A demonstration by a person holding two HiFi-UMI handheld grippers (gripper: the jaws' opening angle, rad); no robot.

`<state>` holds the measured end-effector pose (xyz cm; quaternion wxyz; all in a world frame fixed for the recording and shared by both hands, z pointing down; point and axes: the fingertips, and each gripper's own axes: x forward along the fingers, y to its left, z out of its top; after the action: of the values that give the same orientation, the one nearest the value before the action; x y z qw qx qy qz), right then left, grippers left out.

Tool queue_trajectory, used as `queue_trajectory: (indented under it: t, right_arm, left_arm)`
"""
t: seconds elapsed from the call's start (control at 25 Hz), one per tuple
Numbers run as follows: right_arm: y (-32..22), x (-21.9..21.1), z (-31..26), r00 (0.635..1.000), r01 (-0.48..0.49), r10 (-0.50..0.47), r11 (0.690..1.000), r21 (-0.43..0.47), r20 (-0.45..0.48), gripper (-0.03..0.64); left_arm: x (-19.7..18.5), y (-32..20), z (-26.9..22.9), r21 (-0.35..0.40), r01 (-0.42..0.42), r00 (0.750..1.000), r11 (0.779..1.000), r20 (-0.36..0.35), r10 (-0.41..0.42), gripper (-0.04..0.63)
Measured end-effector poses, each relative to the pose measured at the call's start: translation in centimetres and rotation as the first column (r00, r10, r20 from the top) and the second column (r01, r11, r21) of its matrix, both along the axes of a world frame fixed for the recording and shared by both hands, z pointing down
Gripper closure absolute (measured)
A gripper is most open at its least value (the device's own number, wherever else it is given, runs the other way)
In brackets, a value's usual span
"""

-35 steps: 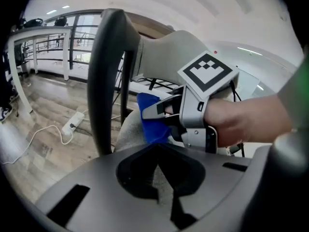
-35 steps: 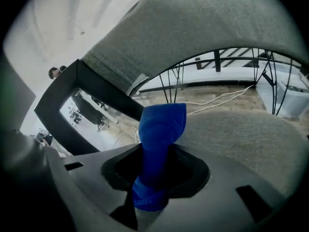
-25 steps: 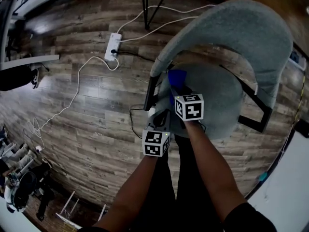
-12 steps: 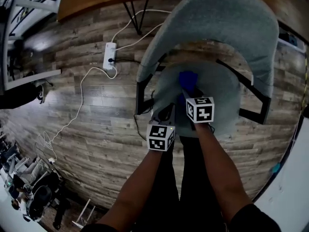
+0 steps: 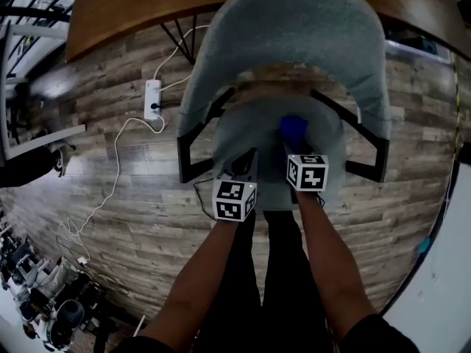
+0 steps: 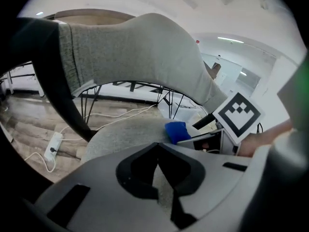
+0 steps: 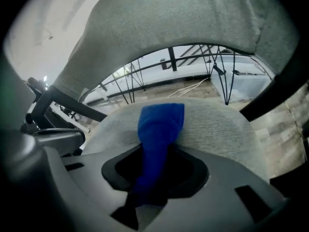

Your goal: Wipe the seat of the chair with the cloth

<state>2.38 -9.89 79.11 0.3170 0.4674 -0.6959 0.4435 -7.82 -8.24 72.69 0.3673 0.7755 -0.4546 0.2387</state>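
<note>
The grey upholstered chair seat (image 5: 257,134) lies below me, with its curved backrest (image 5: 287,28) beyond. A blue cloth (image 5: 293,127) rests on the seat right of the middle, and my right gripper (image 5: 294,144) is shut on it. In the right gripper view the cloth (image 7: 159,122) runs out from between the jaws onto the seat (image 7: 217,124). My left gripper (image 5: 245,168) hovers over the seat's front left part. In its own view the left gripper (image 6: 158,151) is shut with nothing in it, and the cloth (image 6: 175,131) shows ahead to the right.
Black arm frames (image 5: 193,149) flank the seat on both sides. A white power strip (image 5: 153,99) with trailing cables lies on the wood floor to the left. A wooden table (image 5: 132,2) stands behind the chair. The person's legs are right at the seat's front edge.
The right gripper has carried the cloth from the seat's left edge rightward toward its middle. The left gripper has stayed near the front left edge. The head view has swung to centre the chair.
</note>
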Motion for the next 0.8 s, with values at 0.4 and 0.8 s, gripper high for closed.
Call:
queue_trajectory:
  t: [0.4, 0.8]
  right_arm:
    - [1.4, 9.3, -0.2, 0.990, -0.108, 0.106, 0.994, -0.021, -0.094, 0.482]
    - [2.8, 15.1, 0.0, 0.961, -0.184, 0.178, 0.983, -0.011, -0.210, 0.482]
  left_arm:
    - [5.1, -0.3, -0.3, -0.014, -0.048, 0.998, 0.999, -0.029, 0.048, 0.597]
    - [7.1, 0.2, -1.6, -0.011, -0.049, 0.998, 0.999, -0.027, 0.049, 0.597]
